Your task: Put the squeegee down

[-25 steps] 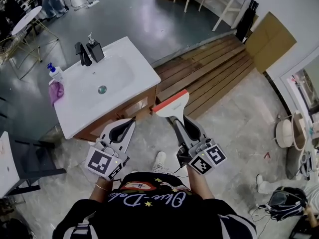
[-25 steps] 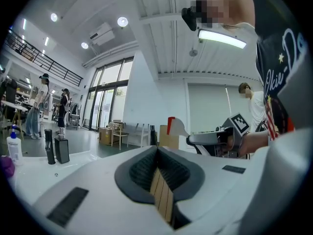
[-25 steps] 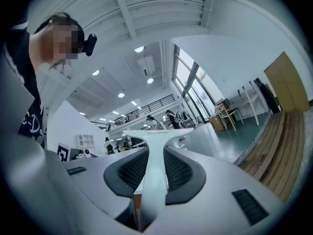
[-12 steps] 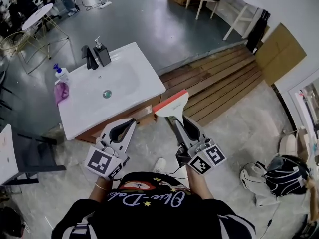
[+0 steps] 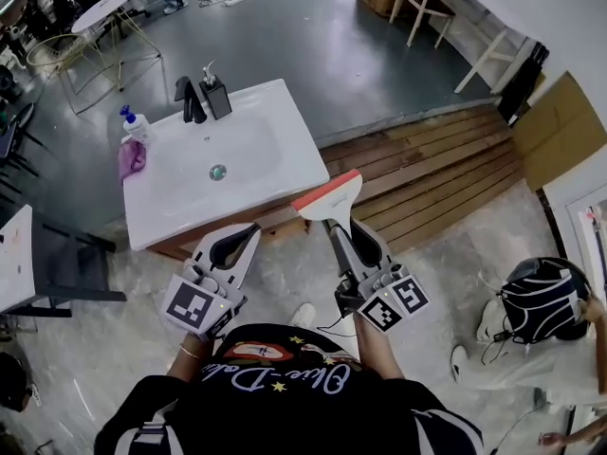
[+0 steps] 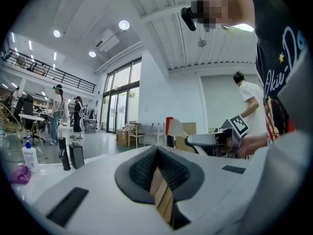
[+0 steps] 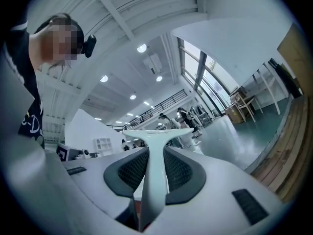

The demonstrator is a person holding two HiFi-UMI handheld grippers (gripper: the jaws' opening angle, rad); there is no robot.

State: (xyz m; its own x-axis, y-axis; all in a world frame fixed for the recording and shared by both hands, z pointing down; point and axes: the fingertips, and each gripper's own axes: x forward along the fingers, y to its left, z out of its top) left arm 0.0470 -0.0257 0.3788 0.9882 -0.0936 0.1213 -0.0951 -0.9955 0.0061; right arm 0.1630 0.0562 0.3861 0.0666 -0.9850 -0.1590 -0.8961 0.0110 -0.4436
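The squeegee [image 5: 328,196] is white with a red blade edge and is held up over the floor, just off the near right corner of the white sink counter [image 5: 285,169]. My right gripper [image 5: 342,237] is shut on its handle; in the right gripper view the squeegee [image 7: 155,140] stands between the dark pads [image 7: 181,173]. My left gripper [image 5: 248,232] is shut with nothing in it, beside the counter's front edge. From the left gripper view [image 6: 157,152] the squeegee [image 6: 175,129] shows to the right.
On the counter stand a black faucet [image 5: 187,100], a black soap dispenser [image 5: 217,94], a blue-capped bottle [image 5: 138,125] and a purple cloth [image 5: 131,158]. Wooden planks [image 5: 436,173] lie to the right. A crouched person [image 5: 536,301] is at the right, a dark chair [image 5: 66,273] at the left.
The sink counter has slid right and nearer in the view as the person moves. Both grippers keep their pose and hold. A crouched person has come into view at the right.
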